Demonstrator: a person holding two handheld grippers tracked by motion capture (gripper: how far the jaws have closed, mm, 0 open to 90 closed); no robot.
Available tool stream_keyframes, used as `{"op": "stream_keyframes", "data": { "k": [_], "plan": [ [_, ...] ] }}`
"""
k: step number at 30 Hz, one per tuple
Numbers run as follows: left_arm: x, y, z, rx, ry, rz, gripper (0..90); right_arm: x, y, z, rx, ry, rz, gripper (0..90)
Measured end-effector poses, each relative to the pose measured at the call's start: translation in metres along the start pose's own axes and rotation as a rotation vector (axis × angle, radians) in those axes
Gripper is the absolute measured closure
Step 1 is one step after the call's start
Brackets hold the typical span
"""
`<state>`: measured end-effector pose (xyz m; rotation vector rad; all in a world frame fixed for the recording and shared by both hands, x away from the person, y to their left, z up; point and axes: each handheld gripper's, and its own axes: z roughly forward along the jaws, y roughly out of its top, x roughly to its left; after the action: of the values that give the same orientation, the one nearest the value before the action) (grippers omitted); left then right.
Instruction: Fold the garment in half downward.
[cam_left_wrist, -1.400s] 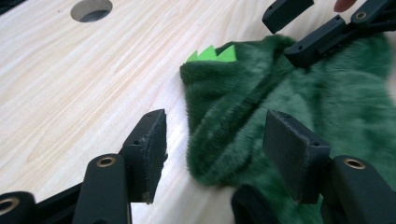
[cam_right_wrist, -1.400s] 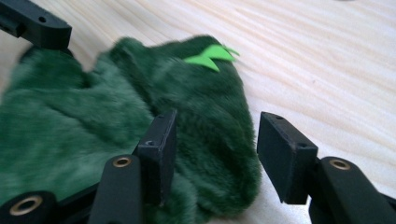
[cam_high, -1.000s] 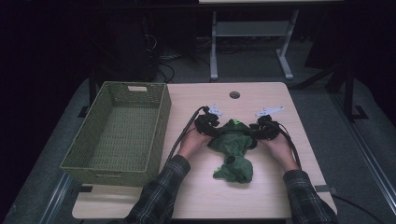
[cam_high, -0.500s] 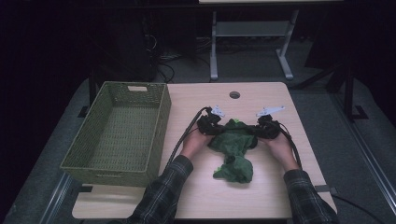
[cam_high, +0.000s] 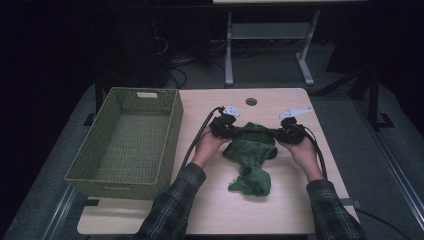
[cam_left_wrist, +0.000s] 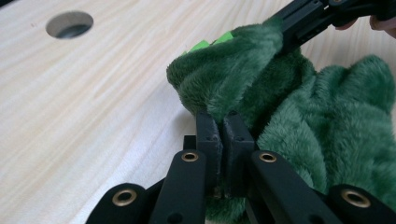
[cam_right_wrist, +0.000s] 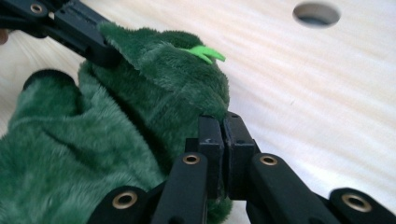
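Green plush, deep-piled and crumpled, makes up the cloth (cam_high: 251, 157), with a small bright green tag (cam_right_wrist: 205, 52) sticking out of its upper fold. It sits on the pale wooden table (cam_high: 280, 210), its top edge raised between the two claws while a bunched tail droops toward six o'clock and rests on the wood.

At the cloth's nine o'clock, the left gripper (cam_high: 223, 129) has just finished closing, and its jaws are pinched tight on a fold of the fabric; in the left gripper view (cam_left_wrist: 223, 122) the pile swells out right above the clamped tips. At three o'clock, the right gripper (cam_high: 288, 134) has closed the same way, its jaws (cam_right_wrist: 223, 125) nipped together on the opposite edge of the plush.

Beyond the cloth at twelve o'clock there is a round hole (cam_high: 251, 101) in the tabletop. Well off at nine o'clock stands a woven green basket (cam_high: 165, 135). Plaid sleeves (cam_high: 172, 205) come in from six o'clock.
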<state>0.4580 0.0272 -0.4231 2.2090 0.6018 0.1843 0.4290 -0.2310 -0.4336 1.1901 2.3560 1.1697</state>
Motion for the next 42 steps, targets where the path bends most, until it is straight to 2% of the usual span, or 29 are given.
{"op": "stream_keyframes", "data": {
  "k": [2, 4, 6, 7, 9, 11, 14, 17, 21, 24, 26, 33, 42],
  "plan": [
    [0.001, 0.004, -0.004, -0.014, 0.001, -0.014, 86.8, 0.002, 0.005, -0.006, -0.033, -0.005, -0.006, 87.6],
    [0.002, 0.009, -0.008, -0.022, 0.009, -0.019, 86.8, 0.002, 0.012, -0.009, -0.014, -0.003, -0.011, 87.6],
    [0.004, 0.015, -0.011, -0.028, 0.021, -0.018, 86.8, 0.002, 0.018, -0.014, -0.048, -0.021, -0.026, 87.9],
    [0.005, 0.018, -0.014, -0.03, 0.027, -0.012, 86.8, 0.001, 0.023, -0.015, -0.034, -0.013, -0.014, 87.9],
    [0.007, 0.025, -0.018, -0.04, 0.04, -0.009, 86.8, 0.001, 0.031, -0.019, -0.06, -0.032, -0.03, 87.9],
    [0.01, 0.033, -0.023, -0.048, 0.052, 0.0, 86.8, -0.001, 0.04, -0.021, -0.048, -0.033, -0.032, 87.9],
    [0.012, 0.042, -0.031, -0.065, 0.063, 0.003, 86.8, -0.002, 0.052, -0.026, -0.064, -0.044, -0.04, 87.9],
    [0.009, 0.045, -0.036, -0.072, 0.052, 0.001, 86.7, -0.001, 0.057, -0.031, -0.084, -0.042, -0.045, 87.9],
    [0.003, 0.038, -0.04, -0.076, 0.028, -0.002, 86.5, 0.003, 0.055, -0.035, -0.086, -0.033, -0.058, 87.9],
    [0.0, 0.033, -0.044, -0.09, -0.003, -0.024, 86.4, 0.007, 0.05, -0.038, -0.08, -0.016, -0.064, 87.8],
    [-0.003, 0.031, -0.048, -0.093, -0.012, -0.026, 86.4, 0.011, 0.048, -0.041, -0.083, -0.009, -0.086, 87.8],
    [-0.017, 0.025, -0.058, -0.094, -0.044, -0.008, 86.0, 0.025, 0.037, -0.053, -0.081, 0.013, -0.129, 87.7],
    [-0.043, 0.014, -0.064, -0.096, -0.09, 0.03, 85.9, 0.037, 0.014, -0.067, -0.082, 0.051, -0.136, 87.7]
  ]
}}
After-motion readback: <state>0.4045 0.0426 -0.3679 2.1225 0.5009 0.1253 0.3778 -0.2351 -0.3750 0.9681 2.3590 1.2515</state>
